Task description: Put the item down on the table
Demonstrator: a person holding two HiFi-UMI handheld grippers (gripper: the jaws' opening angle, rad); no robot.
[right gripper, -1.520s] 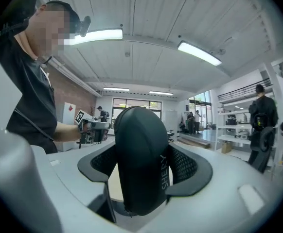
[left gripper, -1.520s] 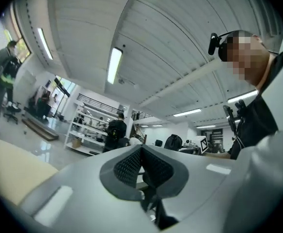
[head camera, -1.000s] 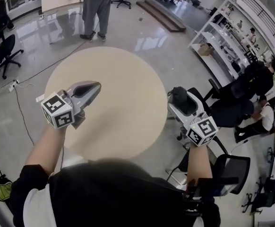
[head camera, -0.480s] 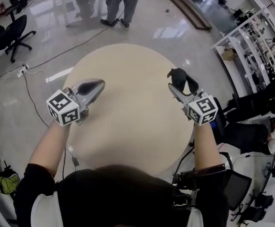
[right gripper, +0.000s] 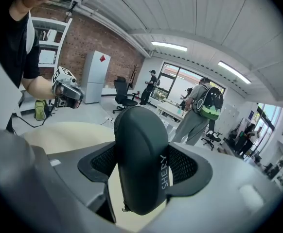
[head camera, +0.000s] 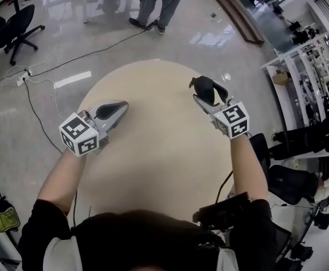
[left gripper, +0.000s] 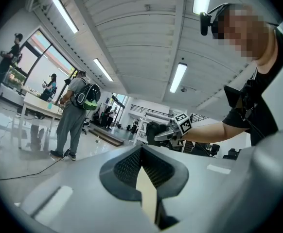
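A black zipped case point(head camera: 207, 88) stands between the jaws of my right gripper point(head camera: 205, 96), which is shut on it and holds it above the right part of the round beige table point(head camera: 153, 157). In the right gripper view the case point(right gripper: 140, 161) sits upright between the dark pads, with the tabletop point(right gripper: 59, 132) below. My left gripper point(head camera: 114, 109) hovers over the table's left part, shut with nothing in it. Its pads meet at the tip in the left gripper view point(left gripper: 141, 165). That view also shows the case point(left gripper: 154, 131) across the table.
A person point(head camera: 160, 3) stands on the shiny floor beyond the table. An office chair point(head camera: 16, 26) is at the far left, cables point(head camera: 46, 75) run over the floor, white shelves point(head camera: 303, 66) line the right, and black chairs point(head camera: 291, 182) stand close to the table's right edge.
My right gripper has carried the black case from beside the table's right edge to above the tabletop. The left gripper has stayed over the table's left part, still shut.
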